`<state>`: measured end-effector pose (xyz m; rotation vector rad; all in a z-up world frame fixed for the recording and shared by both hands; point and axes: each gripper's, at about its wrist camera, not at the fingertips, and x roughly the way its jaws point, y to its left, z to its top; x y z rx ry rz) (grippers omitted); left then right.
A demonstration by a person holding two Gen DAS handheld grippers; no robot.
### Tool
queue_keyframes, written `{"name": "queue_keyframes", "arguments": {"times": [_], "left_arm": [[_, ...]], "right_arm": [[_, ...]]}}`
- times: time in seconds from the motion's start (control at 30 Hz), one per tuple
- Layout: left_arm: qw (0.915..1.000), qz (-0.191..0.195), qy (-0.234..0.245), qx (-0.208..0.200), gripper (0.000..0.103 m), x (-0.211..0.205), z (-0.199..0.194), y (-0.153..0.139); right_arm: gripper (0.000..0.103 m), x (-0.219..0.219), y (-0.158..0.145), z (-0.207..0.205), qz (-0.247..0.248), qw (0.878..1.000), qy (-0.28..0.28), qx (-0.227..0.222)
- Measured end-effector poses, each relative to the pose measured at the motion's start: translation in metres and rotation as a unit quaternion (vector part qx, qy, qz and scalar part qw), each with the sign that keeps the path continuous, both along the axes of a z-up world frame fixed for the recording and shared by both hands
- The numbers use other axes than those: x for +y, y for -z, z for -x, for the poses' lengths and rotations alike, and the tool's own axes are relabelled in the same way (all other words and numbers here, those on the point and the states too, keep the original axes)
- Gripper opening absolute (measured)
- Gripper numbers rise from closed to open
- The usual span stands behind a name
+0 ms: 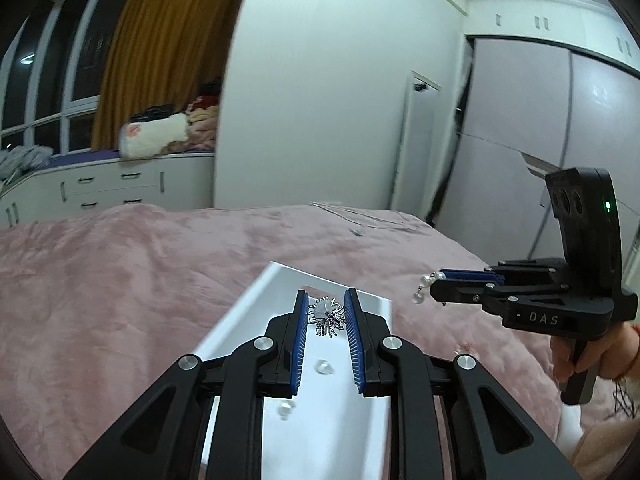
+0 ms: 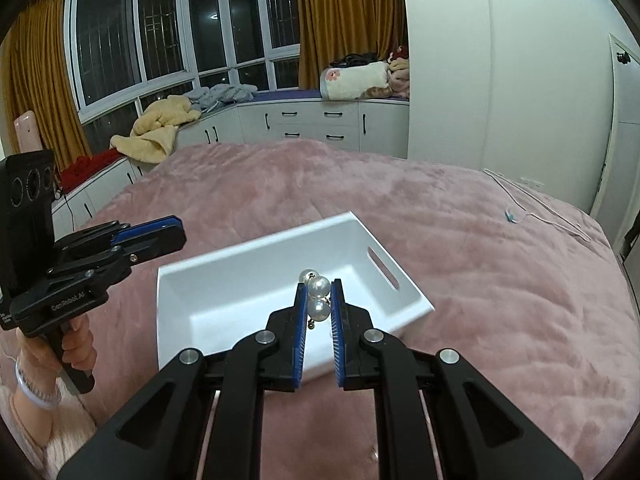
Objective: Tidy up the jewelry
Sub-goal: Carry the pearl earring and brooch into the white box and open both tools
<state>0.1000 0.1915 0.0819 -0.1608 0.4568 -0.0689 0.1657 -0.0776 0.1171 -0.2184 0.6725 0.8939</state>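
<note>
My left gripper [image 1: 326, 304] is shut on a silver spiky earring with a clear stone [image 1: 329, 316], held over the white bin [image 1: 248, 296]. Two small clear beads [image 1: 325, 367] show against the white beneath its fingers. My right gripper [image 2: 319, 290] is shut on a pearl drop earring [image 2: 319, 308], with one pearl at the tips and one lower between the pads, above the bin's [image 2: 248, 248] near right part. The left wrist view shows the right gripper [image 1: 435, 285] right of the bin with pearls [image 1: 425, 281] dangling from it. In the right wrist view the left gripper [image 2: 180, 234] hovers at the bin's left.
The bin rests on a pink plush bedspread [image 2: 480, 280]. A thin white cable [image 2: 540, 208] lies near the bed's far right edge. A small shiny piece [image 1: 464, 347] lies on the blanket right of the bin. White drawers [image 2: 312, 124] and a wardrobe stand beyond the bed.
</note>
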Motion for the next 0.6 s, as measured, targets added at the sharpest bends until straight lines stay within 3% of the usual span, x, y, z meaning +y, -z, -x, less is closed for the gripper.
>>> {"name": "queue_keyframes", "arguments": {"times": [0.17, 0.4, 0.6], "left_arm": [[0.9984, 0.002, -0.03, 0.047, 0.023, 0.02, -0.019, 0.011], [0.9921, 0.002, -0.039, 0.119, 0.023, 0.026, -0.047, 0.052], [0.9886, 0.001, -0.035, 0.147, 0.023, 0.025, -0.053, 0.072]], "right_arm": [[0.012, 0.03, 0.002, -0.019, -0.005, 1.0, 0.009, 0.012], [0.012, 0.062, 0.021, -0.05, -0.014, 0.998, 0.038, 0.039], [0.012, 0.092, 0.056, -0.065, 0.029, 0.997, 0.044, 0.056]]}}
